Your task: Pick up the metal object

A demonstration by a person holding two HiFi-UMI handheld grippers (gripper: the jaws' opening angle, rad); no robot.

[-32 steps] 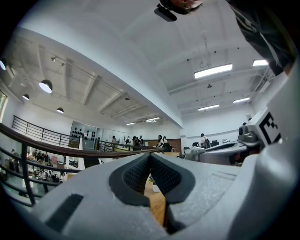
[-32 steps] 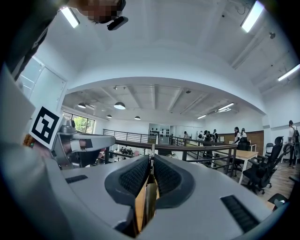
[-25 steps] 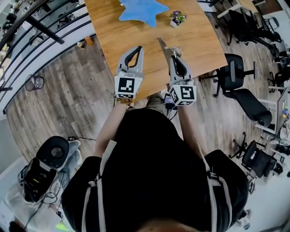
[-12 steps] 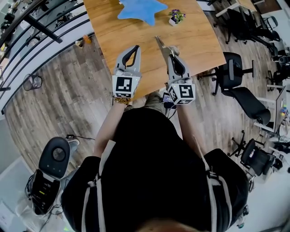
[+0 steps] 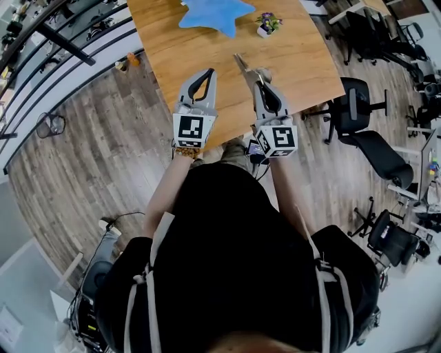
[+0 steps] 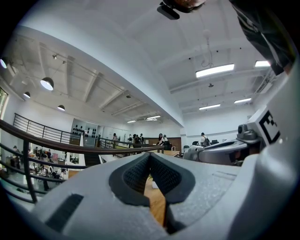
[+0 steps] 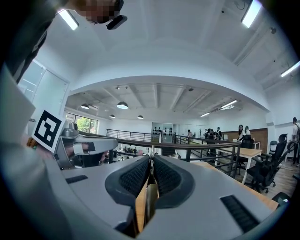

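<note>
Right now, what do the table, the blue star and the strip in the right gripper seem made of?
Table: wood or laminate, matte, grain lines show.
Blue star: maybe felt or foam; flat, dull.
Strip in the right gripper: likely metal; thin, grey, faintly shiny.

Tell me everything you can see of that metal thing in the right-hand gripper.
The metal object is a thin, narrow grey strip with a dull shine. The right gripper is shut on one end; the rest juts past its tips, slanting away and leftward over the wooden table. Whether it touches the table cannot be told.
</note>
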